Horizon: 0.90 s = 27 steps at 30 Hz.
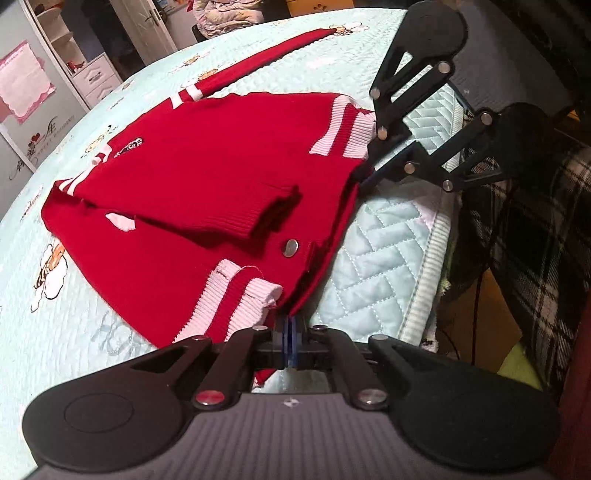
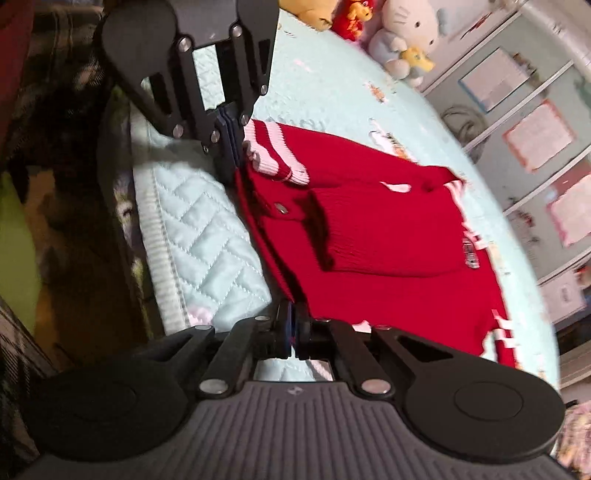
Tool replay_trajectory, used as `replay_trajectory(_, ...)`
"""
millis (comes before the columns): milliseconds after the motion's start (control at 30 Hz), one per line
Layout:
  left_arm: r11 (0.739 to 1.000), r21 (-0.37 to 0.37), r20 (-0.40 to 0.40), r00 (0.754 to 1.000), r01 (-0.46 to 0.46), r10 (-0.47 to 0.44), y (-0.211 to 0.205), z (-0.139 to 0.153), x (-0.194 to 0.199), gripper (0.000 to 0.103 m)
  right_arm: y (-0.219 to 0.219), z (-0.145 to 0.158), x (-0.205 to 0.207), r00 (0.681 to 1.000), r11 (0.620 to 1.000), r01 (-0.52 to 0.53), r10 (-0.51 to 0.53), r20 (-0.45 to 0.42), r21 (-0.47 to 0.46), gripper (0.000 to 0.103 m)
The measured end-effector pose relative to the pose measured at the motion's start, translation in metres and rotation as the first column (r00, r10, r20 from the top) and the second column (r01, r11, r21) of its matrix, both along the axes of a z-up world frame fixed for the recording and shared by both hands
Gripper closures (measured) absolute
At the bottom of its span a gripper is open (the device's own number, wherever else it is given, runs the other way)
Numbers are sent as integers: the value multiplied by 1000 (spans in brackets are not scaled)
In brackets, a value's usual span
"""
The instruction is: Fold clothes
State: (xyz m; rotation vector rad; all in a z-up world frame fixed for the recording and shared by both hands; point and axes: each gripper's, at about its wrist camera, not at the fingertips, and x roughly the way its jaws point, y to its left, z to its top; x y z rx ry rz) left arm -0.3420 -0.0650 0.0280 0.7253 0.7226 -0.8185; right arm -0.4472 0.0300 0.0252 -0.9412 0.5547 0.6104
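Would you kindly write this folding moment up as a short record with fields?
surface: quilted pale-blue bedspread
garment: red cardigan with pink-striped cuffs, one sleeve folded across its front
left gripper: shut on the cardigan's near edge by a striped cuff
right gripper: shut on the near edge further along
far sleeve: stretched out flat, not yet folded
background: plush toys at the bed's far end

A home bedroom: quilted bed cover (image 1: 373, 258), plush toys (image 2: 406, 33), white drawer cabinet (image 1: 92, 77).
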Motion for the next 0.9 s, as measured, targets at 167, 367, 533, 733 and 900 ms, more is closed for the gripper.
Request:
replay_trajectory(167,1000,0,-4,1000,0,0,0,-1,1,103,-15,-1,0,996,997,73,-73,54,3,78)
replay_trajectory(367,1000,0,2,1000,-2,2,0,-2,0,103,-24,-1,0,993,995,97,-98,64,9,71)
replay_trajectory(533,1000,0,4,1000,1,-1,0,-2,1,103,-36,-4,1,988,990,139,-137,65,-31,71)
replay_trajectory(733,1000,6,11,1000,5,-5,-1,-3,0,103,-38,-9,-2,986,983,143,-132,101,-116,71)
replay_trajectory(900,1000,8,13,1000,7,-7,-1,-2,-1,103,-36,-12,-8,990,971,101,-77,116,-217,71)
